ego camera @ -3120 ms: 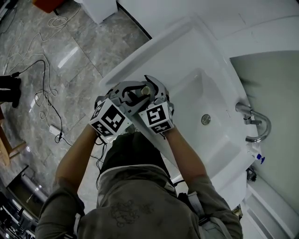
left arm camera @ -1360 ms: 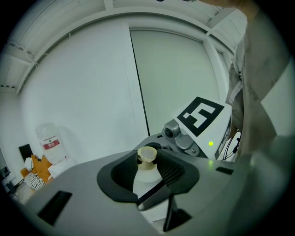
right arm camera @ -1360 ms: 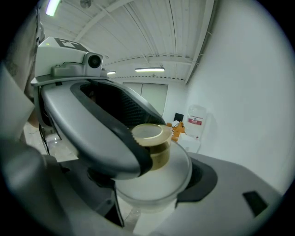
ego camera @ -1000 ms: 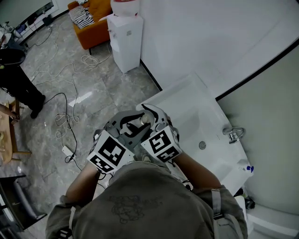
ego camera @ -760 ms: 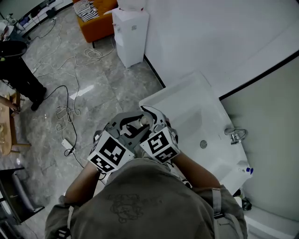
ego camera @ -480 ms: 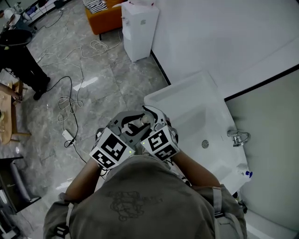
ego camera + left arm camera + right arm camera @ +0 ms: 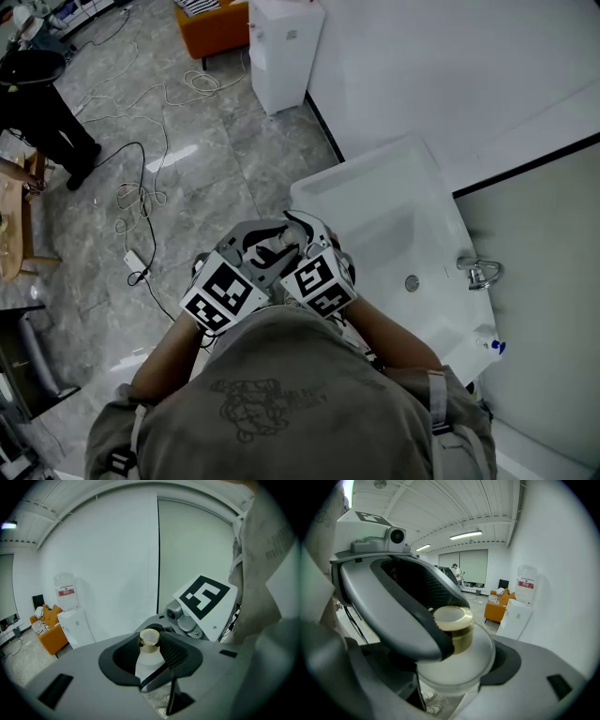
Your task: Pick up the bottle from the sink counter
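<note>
**Bottle carried off, sink falling behind**

Compared with three seconds ago, the white sink [image 7: 375, 202] has slid away to the right of the head view. More of the grey floor [image 7: 197, 159] has come into sight, along with a white water dispenser [image 7: 284, 47] and an orange sofa [image 7: 211, 19]. The two grippers have stayed locked together in front of the person's chest, just as they were.

The bottle [image 7: 284, 247] is up in the air between them. It touches neither the sink nor its rim and hangs above the floor, just left of the sink's near corner.

In the left gripper view the left gripper [image 7: 150, 654] has its jaws clenched on the bottle [image 7: 148, 660]. The dark pads hug the white neck below the gold cap [image 7: 150, 637], and the right gripper's marker cube [image 7: 205, 597] sits close behind.

In the right gripper view the right gripper [image 7: 454, 674] cradles the bottle's [image 7: 461, 663] white shoulder. Its jaws are closed against the body, with the pad on the right side touching it. A jaw of the left gripper [image 7: 398, 602] curves across and wraps the cap [image 7: 453, 620] from the left.

Loose cables [image 7: 131, 187] trail over the floor, well apart from the grippers. The faucet [image 7: 480, 273] stands at the sink's far side.
</note>
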